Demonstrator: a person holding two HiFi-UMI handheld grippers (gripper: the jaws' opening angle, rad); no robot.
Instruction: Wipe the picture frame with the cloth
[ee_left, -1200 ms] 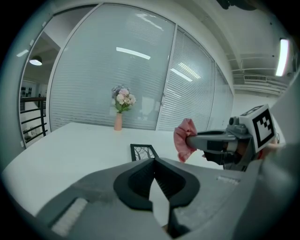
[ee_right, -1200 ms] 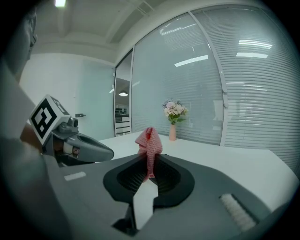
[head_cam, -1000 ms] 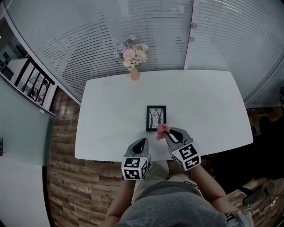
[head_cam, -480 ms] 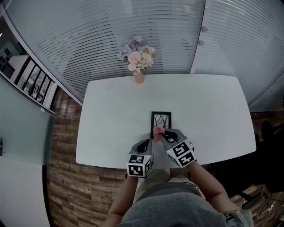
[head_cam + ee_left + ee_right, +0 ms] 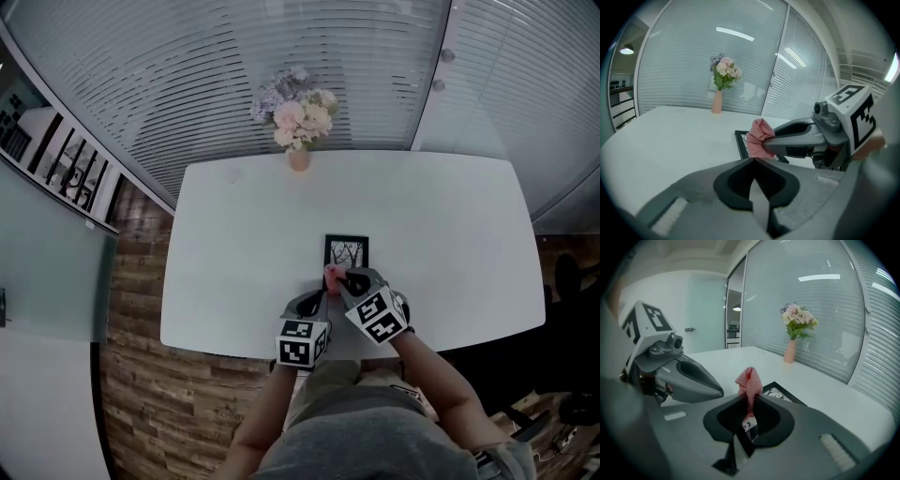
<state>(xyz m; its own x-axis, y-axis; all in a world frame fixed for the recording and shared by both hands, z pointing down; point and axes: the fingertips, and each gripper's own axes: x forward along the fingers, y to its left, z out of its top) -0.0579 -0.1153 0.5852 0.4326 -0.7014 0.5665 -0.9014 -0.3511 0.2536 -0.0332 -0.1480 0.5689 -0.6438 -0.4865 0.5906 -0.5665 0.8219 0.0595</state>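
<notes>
The pink cloth (image 5: 749, 379) is pinched in the closed jaws of the right gripper (image 5: 344, 278), at the near end of the picture frame (image 5: 346, 253), which is laid near the tabletop's (image 5: 234, 244) front edge. The left gripper (image 5: 317, 298) is closed on nothing.

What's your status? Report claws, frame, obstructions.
Right claw shut on pink cloth. Left claw shut, empty. Picture frame flat on table, cloth at its near edge. Nothing in the way; flower vase at far edge.
</notes>
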